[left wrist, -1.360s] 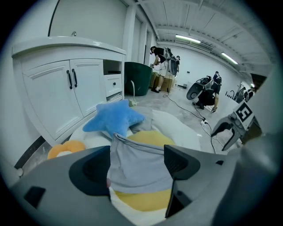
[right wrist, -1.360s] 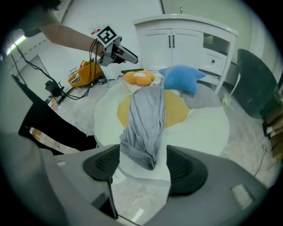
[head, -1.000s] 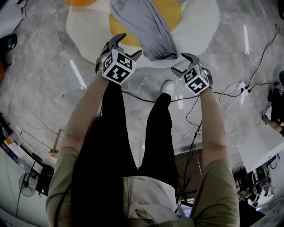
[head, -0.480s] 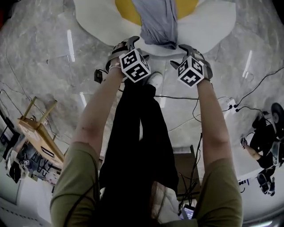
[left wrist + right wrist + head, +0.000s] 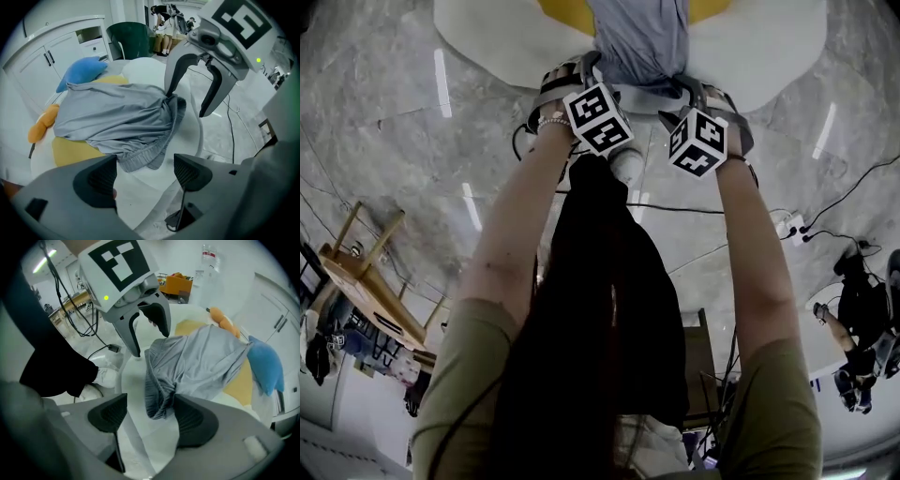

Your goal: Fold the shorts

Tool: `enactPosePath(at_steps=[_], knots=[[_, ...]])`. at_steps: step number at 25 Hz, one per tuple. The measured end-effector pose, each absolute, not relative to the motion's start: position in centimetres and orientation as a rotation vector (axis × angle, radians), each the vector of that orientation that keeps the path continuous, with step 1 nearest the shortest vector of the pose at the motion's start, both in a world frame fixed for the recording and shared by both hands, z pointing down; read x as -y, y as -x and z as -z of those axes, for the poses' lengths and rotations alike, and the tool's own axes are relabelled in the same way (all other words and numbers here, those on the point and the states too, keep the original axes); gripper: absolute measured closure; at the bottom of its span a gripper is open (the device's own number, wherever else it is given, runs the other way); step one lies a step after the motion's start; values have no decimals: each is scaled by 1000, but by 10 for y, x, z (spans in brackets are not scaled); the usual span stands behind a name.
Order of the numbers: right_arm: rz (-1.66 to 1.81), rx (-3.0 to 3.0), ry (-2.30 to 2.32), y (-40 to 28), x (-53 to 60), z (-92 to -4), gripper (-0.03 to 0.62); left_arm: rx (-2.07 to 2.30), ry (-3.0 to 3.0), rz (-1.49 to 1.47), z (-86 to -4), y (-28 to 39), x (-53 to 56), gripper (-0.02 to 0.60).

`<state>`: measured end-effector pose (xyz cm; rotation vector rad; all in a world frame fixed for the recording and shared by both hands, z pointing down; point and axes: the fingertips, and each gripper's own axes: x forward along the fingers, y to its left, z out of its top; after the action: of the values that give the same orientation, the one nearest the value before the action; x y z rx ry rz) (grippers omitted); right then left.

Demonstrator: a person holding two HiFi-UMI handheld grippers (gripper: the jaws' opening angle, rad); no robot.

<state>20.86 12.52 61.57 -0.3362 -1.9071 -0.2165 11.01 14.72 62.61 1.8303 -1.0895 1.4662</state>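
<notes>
Left claw (image 5: 145, 168) and right claw (image 5: 150, 405) gape empty at the shorts (image 5: 637, 37); grab shallow and you'll likely catch one layer, skewing the fold.

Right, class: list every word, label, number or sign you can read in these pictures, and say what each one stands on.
No text here can be read.
marker cubes: black-and-white square patterns only, no words or numbers.
bottle: it has a red-banded label, too small and blurred to read.
shorts: plain grey cloth, no print visible.
</notes>
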Motion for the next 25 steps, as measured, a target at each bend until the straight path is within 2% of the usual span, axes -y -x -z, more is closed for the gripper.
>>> enactPosePath(at_steps=[8,10,12,13,15,17,18,19,20,25], knots=[[452,1868,372,-206,-121,-639,276,1069,-1912,-1574,-660,-110,-140,212],[471,1862,367,-207,-117,-640,297,1083,-1930,-1570,-661,-109,-136,212],[472,1859,358,-209,-114,-639,355,1080,-1947,-1580,-660,-109,-138,213],[471,1856,357,-211,-115,-638,381,1067,-1952,-1595,-659,-109,-141,228],[476,1851,357,-213,-116,-635,424,1036,-1950,-1617,-657,-108,-146,306],[481,1851,343,-214,-114,-630,513,1024,-1946,-1609,-653,-107,-149,374],[474,1853,332,-214,-112,-628,525,1036,-1944,-1602,-649,-106,-149,414],[460,1853,321,-214,-110,-626,544,1060,-1943,-1593,-645,-103,-148,491],[444,1851,312,-214,-107,-624,557,1083,-1941,-1579,-640,-100,-146,527],[371,1818,312,-221,-103,-606,565,1101,-1953,-1487,-609,-106,-152,549]])
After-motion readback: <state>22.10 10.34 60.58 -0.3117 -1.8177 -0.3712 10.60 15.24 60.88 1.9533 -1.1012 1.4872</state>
